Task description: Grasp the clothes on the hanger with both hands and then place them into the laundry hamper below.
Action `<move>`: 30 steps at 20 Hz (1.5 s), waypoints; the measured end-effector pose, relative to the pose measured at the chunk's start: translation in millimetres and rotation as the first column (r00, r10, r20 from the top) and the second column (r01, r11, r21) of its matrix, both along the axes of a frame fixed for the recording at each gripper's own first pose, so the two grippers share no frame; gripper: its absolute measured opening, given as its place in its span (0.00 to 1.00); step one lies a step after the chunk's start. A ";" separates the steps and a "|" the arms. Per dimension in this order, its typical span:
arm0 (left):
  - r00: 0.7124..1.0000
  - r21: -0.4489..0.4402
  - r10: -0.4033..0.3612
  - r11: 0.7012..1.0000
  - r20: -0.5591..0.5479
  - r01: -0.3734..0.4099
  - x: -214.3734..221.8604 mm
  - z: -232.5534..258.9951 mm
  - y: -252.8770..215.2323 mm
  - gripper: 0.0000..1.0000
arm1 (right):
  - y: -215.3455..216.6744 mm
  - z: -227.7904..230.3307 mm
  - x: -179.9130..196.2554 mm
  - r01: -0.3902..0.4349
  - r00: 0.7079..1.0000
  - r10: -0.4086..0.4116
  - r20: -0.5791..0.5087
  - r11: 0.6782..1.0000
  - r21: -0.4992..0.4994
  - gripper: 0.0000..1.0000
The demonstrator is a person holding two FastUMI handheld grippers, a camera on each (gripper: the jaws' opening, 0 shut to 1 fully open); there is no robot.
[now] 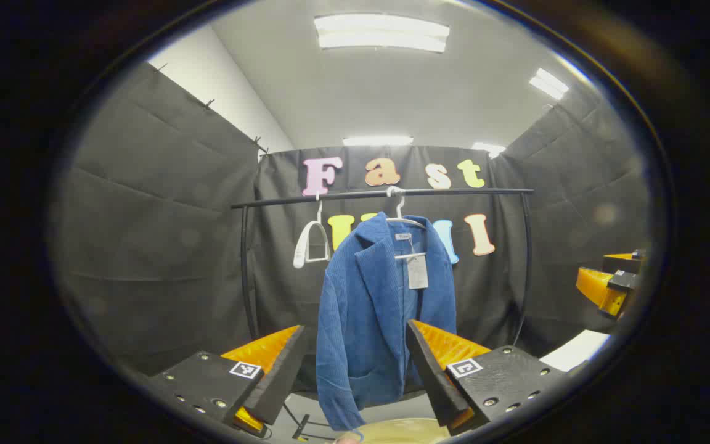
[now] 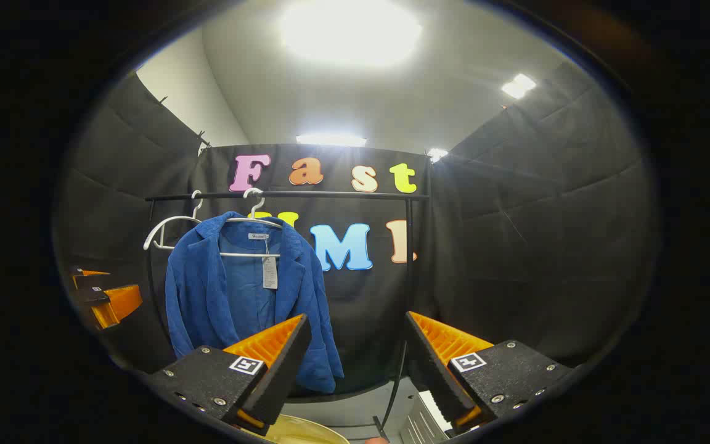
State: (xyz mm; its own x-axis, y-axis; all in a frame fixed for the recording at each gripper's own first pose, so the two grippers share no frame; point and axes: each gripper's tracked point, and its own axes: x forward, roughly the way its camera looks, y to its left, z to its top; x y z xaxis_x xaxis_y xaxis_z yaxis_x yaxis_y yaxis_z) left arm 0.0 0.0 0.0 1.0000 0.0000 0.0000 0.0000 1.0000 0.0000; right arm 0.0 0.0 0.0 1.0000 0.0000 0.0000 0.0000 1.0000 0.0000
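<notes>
A blue corduroy jacket (image 1: 370,308) hangs on a white hanger (image 1: 403,217) from a black rail (image 1: 386,194), a paper tag at its collar. My left gripper (image 1: 355,364) stands open, short of the jacket, which shows between its fingers. In the right gripper view the jacket (image 2: 232,296) hangs to the left, and my right gripper (image 2: 358,364) is open with nothing between its fingers, pointing at the wall right of the jacket. The hamper's pale rim (image 1: 398,431) peeks in below the jacket, and the same hamper rim (image 2: 302,431) lies low in the right gripper view.
An empty white hanger (image 1: 310,243) hangs left of the jacket on the rail. The rack's black uprights (image 1: 245,271) stand at both ends. The other gripper (image 1: 607,287) shows at the right edge of the left gripper view, and at the left edge (image 2: 105,296) of the right gripper view.
</notes>
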 end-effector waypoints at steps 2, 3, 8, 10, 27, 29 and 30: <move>1.000 0.002 0.001 1.000 -0.001 -0.001 -0.6 0.0 0.6 0.92 | -0.4 -0.6 -1.5 0.003 1.000 -0.003 -0.004 1.000 0.003 0.94; 1.000 0.003 0.002 1.000 -0.001 -0.002 -0.5 0.4 0.4 0.92 | -1.1 -0.1 -1.1 0.006 1.000 -0.006 -0.006 1.000 0.004 0.94; 1.000 0.005 0.001 1.000 -0.004 -0.001 -0.9 -2.1 -0.2 0.92 | -1.0 -2.8 -2.4 0.010 1.000 -0.010 -0.008 1.000 0.005 0.94; 1.000 0.008 0.001 1.000 -0.003 -0.001 -2.6 -1.9 0.2 0.92 | 0.1 -5.2 -3.8 0.010 1.000 -0.010 -0.013 1.000 0.008 0.94; 0.999 0.007 0.000 1.000 0.035 -0.001 -9.5 17.0 10.8 0.92 | 9.2 15.7 11.9 -0.011 1.000 0.010 0.018 1.000 0.015 0.92; 0.999 0.007 0.005 1.000 0.036 -0.005 -3.6 21.7 8.2 0.92 | 12.1 20.8 22.1 -0.025 0.999 0.025 0.022 1.000 0.016 0.94; 0.999 0.006 0.008 1.000 0.036 -0.008 2.8 24.7 4.9 0.92 | 12.8 22.7 27.5 -0.033 0.999 0.033 0.025 0.999 0.018 0.94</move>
State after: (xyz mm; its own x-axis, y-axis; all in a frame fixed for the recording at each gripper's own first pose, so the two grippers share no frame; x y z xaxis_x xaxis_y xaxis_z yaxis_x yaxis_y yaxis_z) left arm 2.8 4.9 24.7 0.9993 0.0081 0.0364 -0.0083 0.9999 0.0064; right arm 27.5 12.8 22.7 0.9992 0.0326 0.0249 -0.0331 0.9993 0.0176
